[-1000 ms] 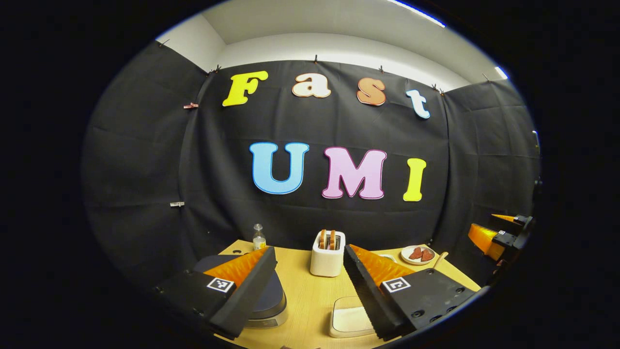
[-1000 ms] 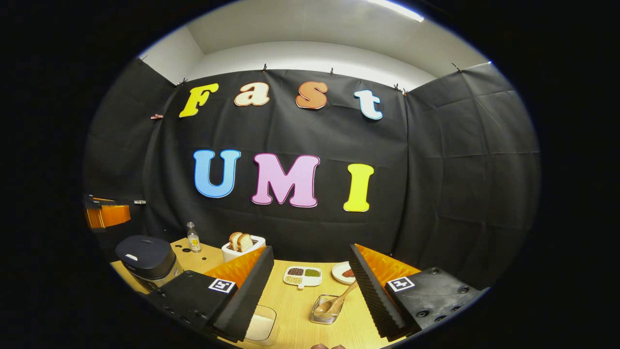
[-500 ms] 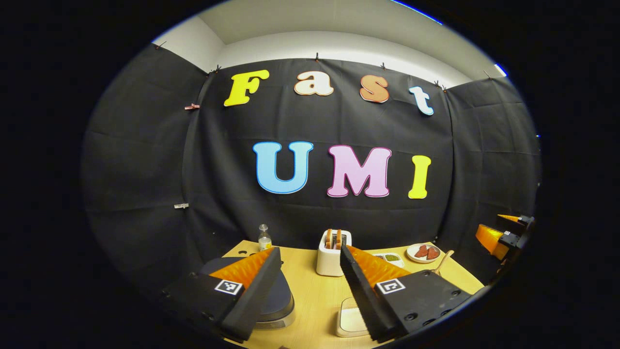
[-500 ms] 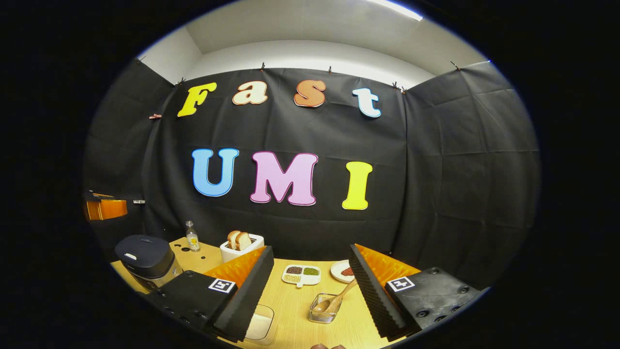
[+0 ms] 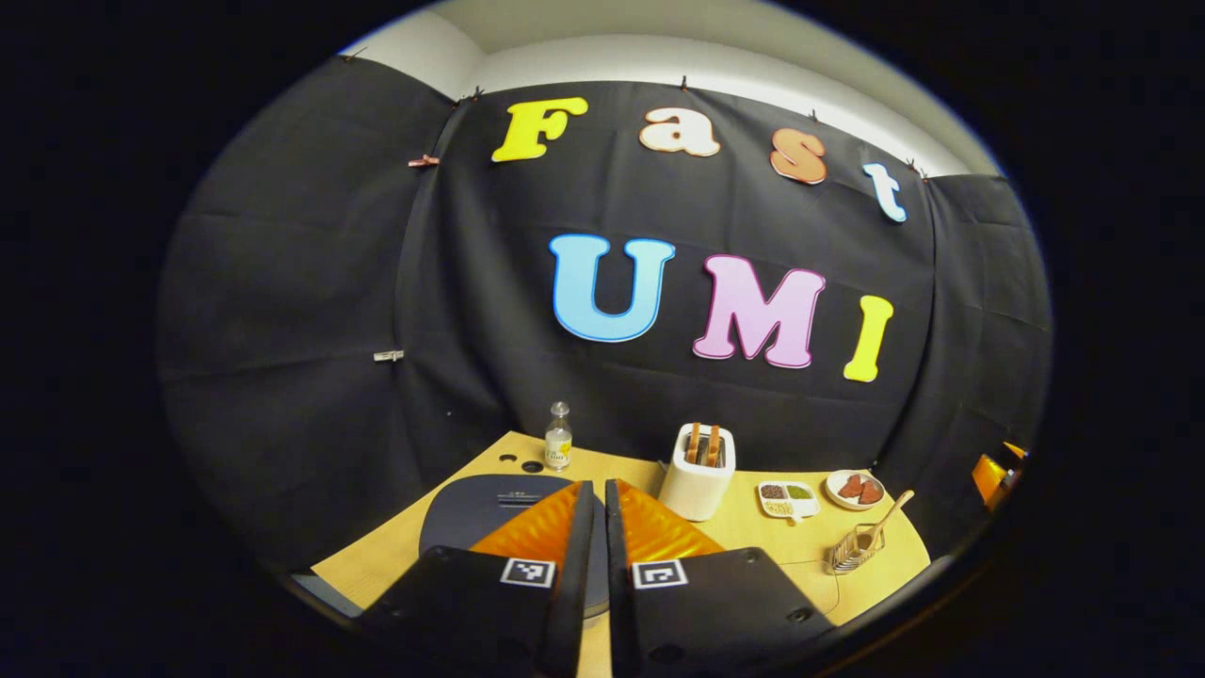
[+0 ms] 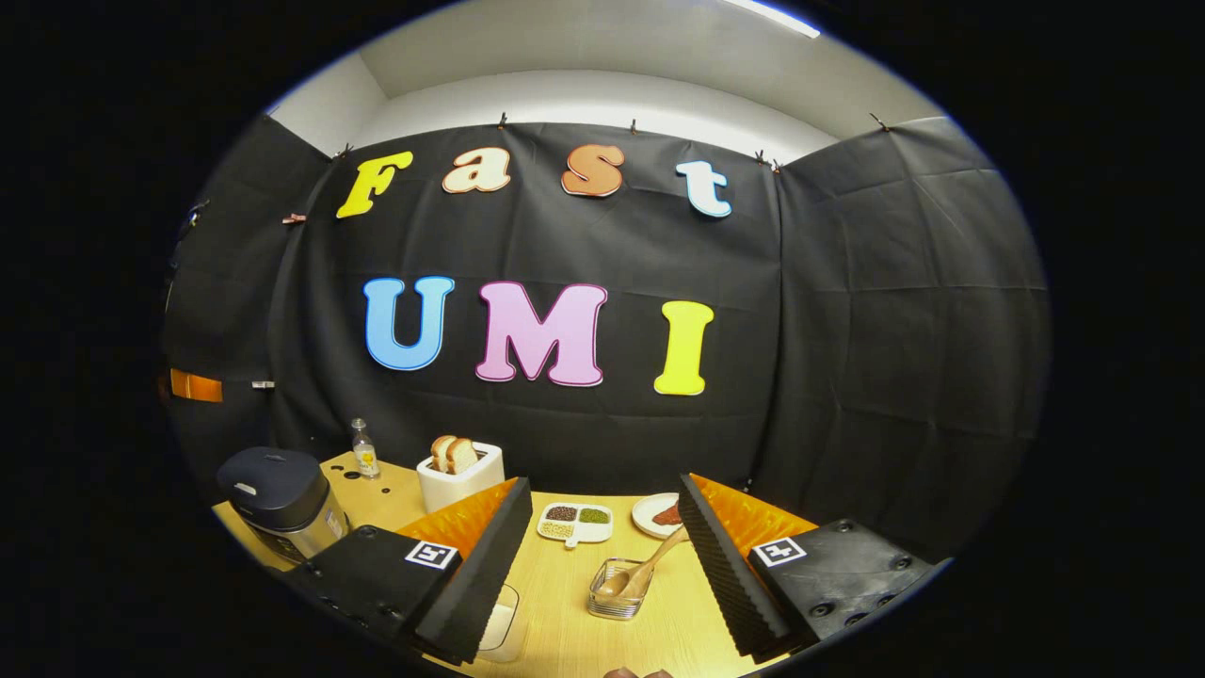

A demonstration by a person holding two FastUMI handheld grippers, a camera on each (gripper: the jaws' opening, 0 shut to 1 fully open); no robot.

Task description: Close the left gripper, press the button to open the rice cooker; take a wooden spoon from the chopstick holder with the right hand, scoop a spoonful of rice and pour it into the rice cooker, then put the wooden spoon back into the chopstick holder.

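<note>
In the left gripper view my left gripper [image 5: 598, 486] is shut, its fingers together with nothing between them, just above the dark lid of the rice cooker [image 5: 471, 507]. The lid is down. The right gripper view has the rice cooker [image 6: 278, 488] at the far left of the table. My right gripper [image 6: 602, 485] stands open and holds nothing. Ahead of it a wooden spoon [image 6: 648, 565] leans in the clear chopstick holder [image 6: 614, 595]. A container of rice [image 6: 503, 629] is partly hidden behind its left finger. The left gripper view has the spoon [image 5: 888, 511] and holder [image 5: 850, 553] at the far right.
A white toaster [image 5: 698, 476] with bread stands mid-table, and a small bottle [image 5: 558, 443] stands at the back left. A divided dish of beans [image 6: 575, 521] and a plate of red food [image 6: 659, 514] lie at the back. The black cloth wall rises behind the wooden table [image 6: 565, 584].
My left gripper has shut and swung left and down over the rice cooker lid. The right gripper has stayed open and barely moved.
</note>
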